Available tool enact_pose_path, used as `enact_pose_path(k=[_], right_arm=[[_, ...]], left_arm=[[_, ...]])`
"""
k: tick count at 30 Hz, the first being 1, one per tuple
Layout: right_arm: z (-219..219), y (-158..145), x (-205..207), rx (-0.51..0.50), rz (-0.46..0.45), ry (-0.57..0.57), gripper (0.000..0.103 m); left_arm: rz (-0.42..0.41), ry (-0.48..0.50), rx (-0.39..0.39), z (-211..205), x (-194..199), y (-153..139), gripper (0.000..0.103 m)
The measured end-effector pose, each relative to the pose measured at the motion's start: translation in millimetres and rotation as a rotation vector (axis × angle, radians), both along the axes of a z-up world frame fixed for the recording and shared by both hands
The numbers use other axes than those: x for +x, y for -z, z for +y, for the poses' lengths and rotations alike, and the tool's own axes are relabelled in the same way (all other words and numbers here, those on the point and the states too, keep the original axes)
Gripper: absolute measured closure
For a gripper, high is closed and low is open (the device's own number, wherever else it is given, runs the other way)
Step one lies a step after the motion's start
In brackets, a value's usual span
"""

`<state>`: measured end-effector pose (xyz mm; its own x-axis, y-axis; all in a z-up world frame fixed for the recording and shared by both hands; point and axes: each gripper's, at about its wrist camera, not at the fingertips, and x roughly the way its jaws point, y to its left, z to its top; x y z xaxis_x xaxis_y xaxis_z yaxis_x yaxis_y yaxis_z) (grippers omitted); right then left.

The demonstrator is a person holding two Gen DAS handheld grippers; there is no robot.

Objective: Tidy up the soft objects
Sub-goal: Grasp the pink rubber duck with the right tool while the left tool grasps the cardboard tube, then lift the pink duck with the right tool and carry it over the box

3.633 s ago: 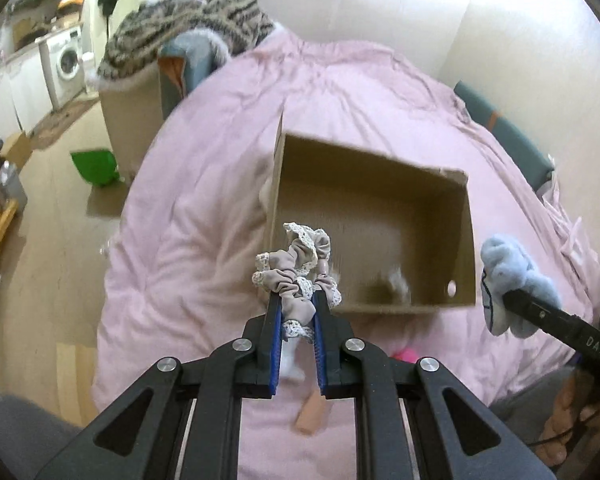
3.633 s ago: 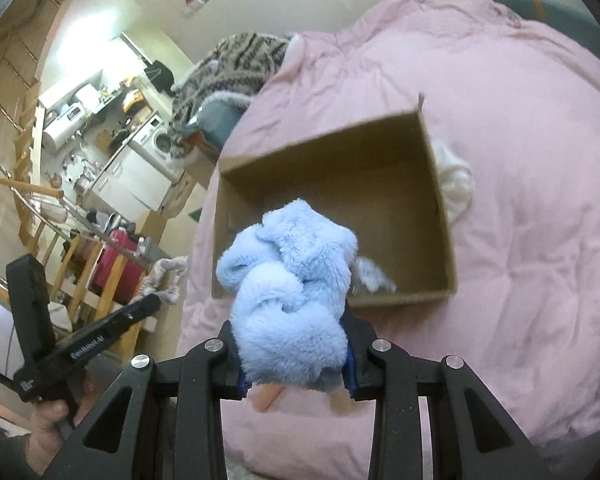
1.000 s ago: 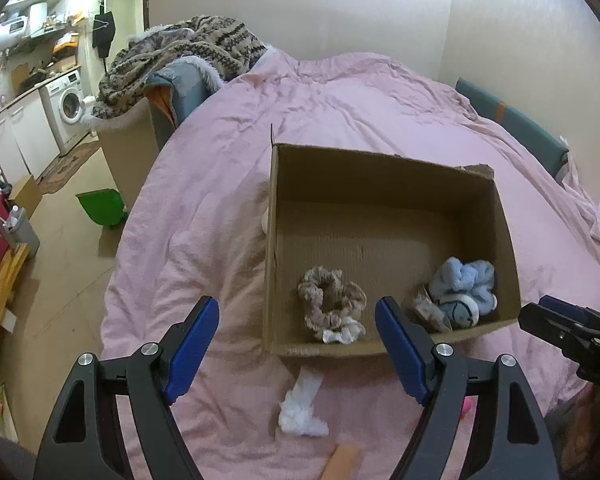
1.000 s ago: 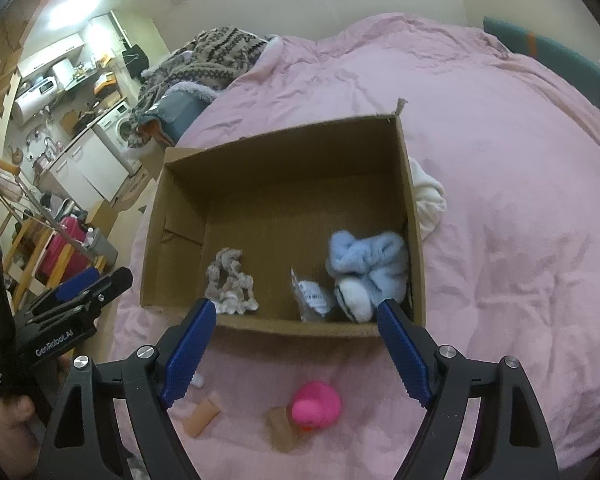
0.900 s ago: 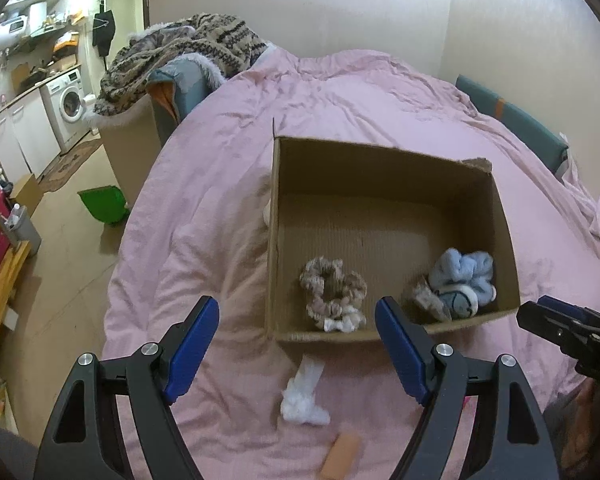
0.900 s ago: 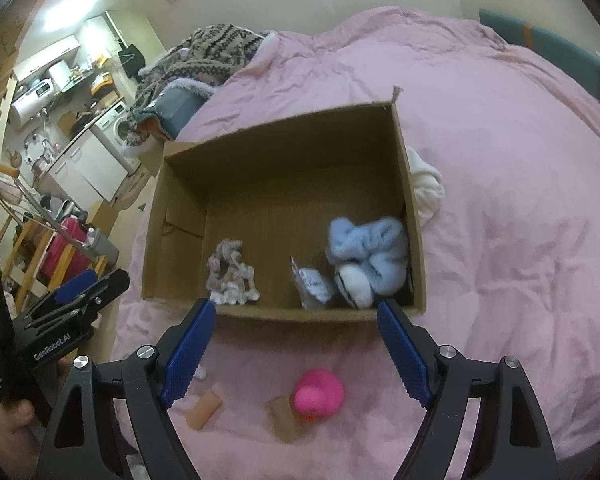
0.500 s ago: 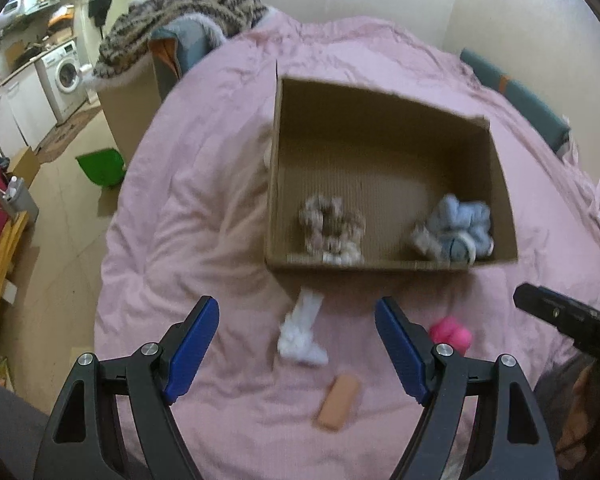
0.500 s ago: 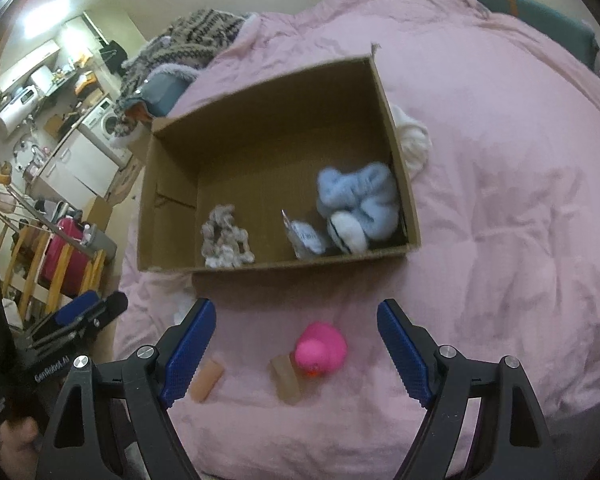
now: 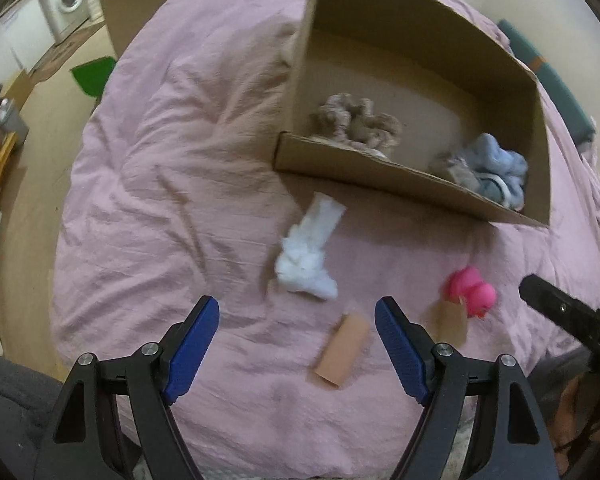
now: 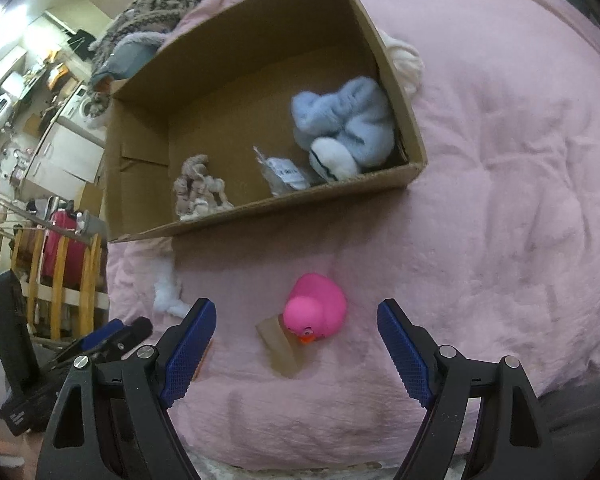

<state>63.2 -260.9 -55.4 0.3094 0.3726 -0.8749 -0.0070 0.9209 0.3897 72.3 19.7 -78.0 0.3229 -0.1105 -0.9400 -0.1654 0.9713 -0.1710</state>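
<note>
Lying loose outside the box (image 9: 400, 184): white fluff (image 9: 306, 260), pink duck (image 10: 315, 311).

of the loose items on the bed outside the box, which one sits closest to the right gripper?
The pink rubber duck, almost centred ahead of the open right gripper. The white fluffy wad lies off to the left, and one tan block sits beside the duck.

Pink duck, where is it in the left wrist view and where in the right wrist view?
Left wrist: the pink duck lies at lower right on the pink cover, right of the open left gripper.
Right wrist: the duck lies at lower centre, between the open right gripper's fingers.
Shared landmark: the cardboard box, beyond the duck in both views.
</note>
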Motion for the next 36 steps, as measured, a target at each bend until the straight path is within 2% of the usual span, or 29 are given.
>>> enact_pose_path(k=[5, 6, 8, 9, 11, 14, 15, 18, 21, 23, 25, 26, 31, 36], right_arm=[[-7.6, 7.2, 5.8, 0.025, 0.031, 0.043, 0.015], [-9.3, 8.2, 6.5, 0.024, 0.034, 0.05, 0.015], [-11.2, 10.2, 7.8, 0.03, 0.044, 0.062, 0.015], [-12.0, 11.0, 8.2, 0.036, 0.051, 0.064, 0.015], [-13.0, 12.6, 8.6, 0.04, 0.059, 0.068, 0.015], [-12.7, 14.3, 9.7, 0.044, 0.07, 0.067, 0.015], [-12.3, 15.7, 10.2, 0.049, 0.078, 0.064, 0.015], [-12.7, 21.2, 11.4, 0.068, 0.106, 0.06, 0.015], [-13.8, 25.9, 12.2, 0.088, 0.128, 0.063, 0.015], [-13.8, 28.3, 12.6, 0.094, 0.137, 0.063, 0.015], [-13.6, 30.3, 12.5, 0.096, 0.145, 0.061, 0.016], [-13.4, 30.8, 12.2, 0.098, 0.147, 0.059, 0.019], [-8.5, 35.7, 13.2, 0.113, 0.168, 0.034, 0.048], [1.2, 41.1, 18.4, 0.061, 0.179, 0.006, 0.051]], left_arm=[[0.043, 0.018, -0.023, -4.5, 4.0, 9.6, 0.035], [0.059, 0.038, -0.028, -8.1, 4.5, 12.7, 0.036], [0.096, 0.09, -0.032, -19.7, 5.7, 21.8, 0.043], [0.114, 0.118, -0.024, -26.1, 5.9, 26.1, 0.05], [0.146, 0.179, 0.006, -40.3, 6.0, 35.1, 0.054], [0.166, 0.235, 0.037, -53.1, 5.1, 42.7, 0.072], [0.169, 0.253, 0.054, -56.7, 4.7, 44.4, 0.083], [0.148, 0.283, 0.083, -61.7, 1.5, 41.5, 0.095], [0.124, 0.278, 0.047, -61.6, -1.3, 34.1, 0.096], [0.085, 0.252, -0.013, -55.7, -2.7, 21.8, 0.096], [0.042, 0.232, -0.026, -49.6, -3.0, 8.8, 0.096], [0.02, 0.216, -0.022, -46.5, -3.3, 2.8, 0.096], [-0.039, 0.132, -0.039, -26.8, -4.4, -15.1, 0.096], [-0.043, 0.107, -0.029, -20.6, -2.1, -14.6, 0.096]])
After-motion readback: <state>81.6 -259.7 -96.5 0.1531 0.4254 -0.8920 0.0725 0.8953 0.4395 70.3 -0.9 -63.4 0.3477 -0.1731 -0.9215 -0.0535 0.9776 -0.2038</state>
